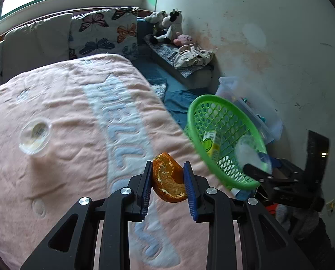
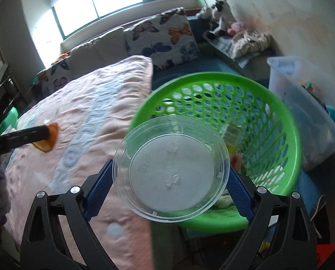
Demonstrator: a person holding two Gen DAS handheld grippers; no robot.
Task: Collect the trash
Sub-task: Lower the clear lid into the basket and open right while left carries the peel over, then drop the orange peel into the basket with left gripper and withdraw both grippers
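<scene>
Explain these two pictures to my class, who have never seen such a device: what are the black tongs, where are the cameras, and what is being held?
A person holds a two-fingered gripper in each hand, each carrying a wide-angle camera looking along its jaws. The left gripper pinches a piece of orange peel above the pink blanket. The right gripper clamps a clear round plastic lid over the green plastic basket, which already contains a small carton. A clear plastic cup remains on the blanket.
</scene>
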